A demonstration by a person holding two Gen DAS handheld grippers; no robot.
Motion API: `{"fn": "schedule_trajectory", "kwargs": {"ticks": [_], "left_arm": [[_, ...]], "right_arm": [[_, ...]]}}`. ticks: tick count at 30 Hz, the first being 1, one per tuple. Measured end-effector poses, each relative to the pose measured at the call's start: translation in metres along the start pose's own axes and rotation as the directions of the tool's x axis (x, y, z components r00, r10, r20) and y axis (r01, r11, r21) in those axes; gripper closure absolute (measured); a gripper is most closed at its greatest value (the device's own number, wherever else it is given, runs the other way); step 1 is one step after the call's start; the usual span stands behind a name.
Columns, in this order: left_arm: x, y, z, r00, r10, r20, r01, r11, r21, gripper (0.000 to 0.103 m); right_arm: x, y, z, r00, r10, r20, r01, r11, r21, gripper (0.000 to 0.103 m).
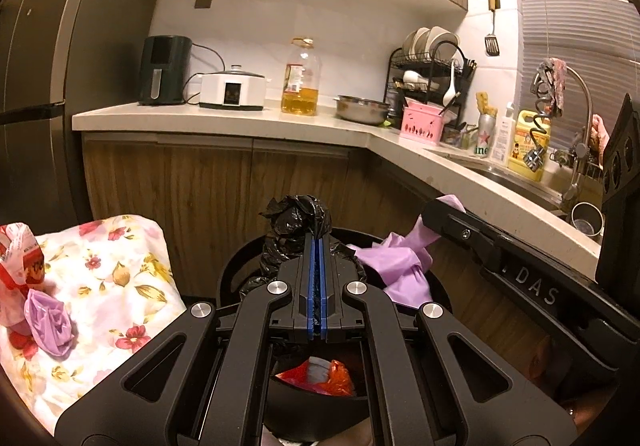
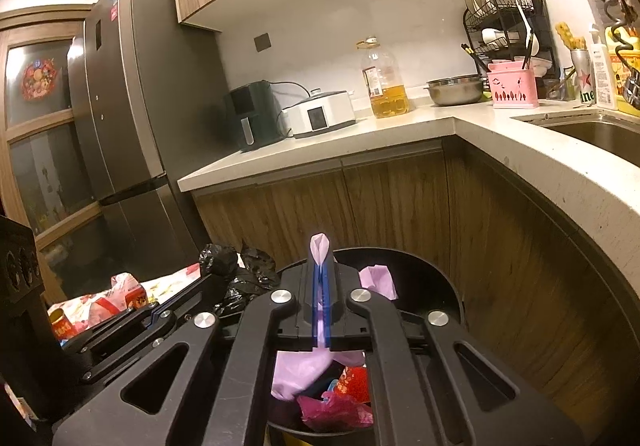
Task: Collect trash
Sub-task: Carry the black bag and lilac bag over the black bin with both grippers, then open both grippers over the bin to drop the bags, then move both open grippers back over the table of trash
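Observation:
A round black trash bin (image 1: 232, 270) (image 2: 444, 278) stands on the floor by the wooden cabinets. My left gripper (image 1: 319, 242) is shut on a crumpled black plastic bag (image 1: 298, 217) and holds it up over the bin's far rim; it also shows in the right wrist view (image 2: 236, 270). My right gripper (image 2: 320, 274) is shut on a thin purple plastic bag (image 2: 320, 246) (image 1: 404, 262) above the bin. Red and pink wrappers (image 2: 340, 402) (image 1: 320, 370) lie inside the bin.
A floral cloth (image 1: 108, 278) at left carries red packaging (image 1: 20, 254) and a purple wad (image 1: 48, 318). The L-shaped counter (image 1: 240, 121) holds an air fryer (image 1: 164, 69), cooker, oil bottle (image 1: 300, 81), steel bowl, dish rack and sink (image 2: 592, 133). A fridge (image 2: 128, 105) stands left.

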State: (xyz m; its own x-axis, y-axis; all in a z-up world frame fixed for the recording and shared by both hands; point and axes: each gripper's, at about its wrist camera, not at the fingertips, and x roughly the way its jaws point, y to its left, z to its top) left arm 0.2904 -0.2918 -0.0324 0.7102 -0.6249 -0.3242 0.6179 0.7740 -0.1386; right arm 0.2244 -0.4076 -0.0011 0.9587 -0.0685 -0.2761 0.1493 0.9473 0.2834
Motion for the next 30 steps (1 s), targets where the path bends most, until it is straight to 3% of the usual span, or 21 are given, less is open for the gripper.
{"fn": "schedule_trajectory", "kwargs": {"ticks": [3,9,14,20,25,30], "left_arm": [[0.001,0.0,-0.001,1.0,-0.003,-0.007,0.003,1.0,0.001,0.102],[0.003,-0.001,-0.002,1.0,0.009,-0.017,-0.009,1.0,0.004,0.091],[-0.001,0.002,-0.003,1.0,0.022,-0.007,-0.022,1.0,-0.005,0.062],[-0.014,0.008,-0.004,0.998,0.056,0.014,-0.055,0.998,-0.022,0.044],[-0.037,0.014,-0.008,0.99,0.131,0.042,-0.13,0.991,-0.03,0.03],[-0.067,0.031,-0.016,0.968,0.248,0.049,-0.245,0.968,-0.052,0.025]], "right_arm": [[-0.001,-0.003,-0.001,1.0,0.004,0.004,-0.004,1.0,0.011,0.077],[-0.003,-0.005,-0.001,1.0,-0.006,0.005,0.005,1.0,0.013,0.074],[-0.009,-0.008,-0.003,1.0,-0.015,0.01,0.014,0.999,0.033,0.067],[-0.014,-0.003,-0.005,1.0,-0.023,0.01,0.023,0.999,0.024,0.055],[-0.019,0.001,-0.009,0.999,-0.037,0.012,0.036,0.999,0.025,0.04],[-0.023,0.007,-0.014,0.999,-0.042,0.005,0.042,0.999,0.028,0.035]]}}
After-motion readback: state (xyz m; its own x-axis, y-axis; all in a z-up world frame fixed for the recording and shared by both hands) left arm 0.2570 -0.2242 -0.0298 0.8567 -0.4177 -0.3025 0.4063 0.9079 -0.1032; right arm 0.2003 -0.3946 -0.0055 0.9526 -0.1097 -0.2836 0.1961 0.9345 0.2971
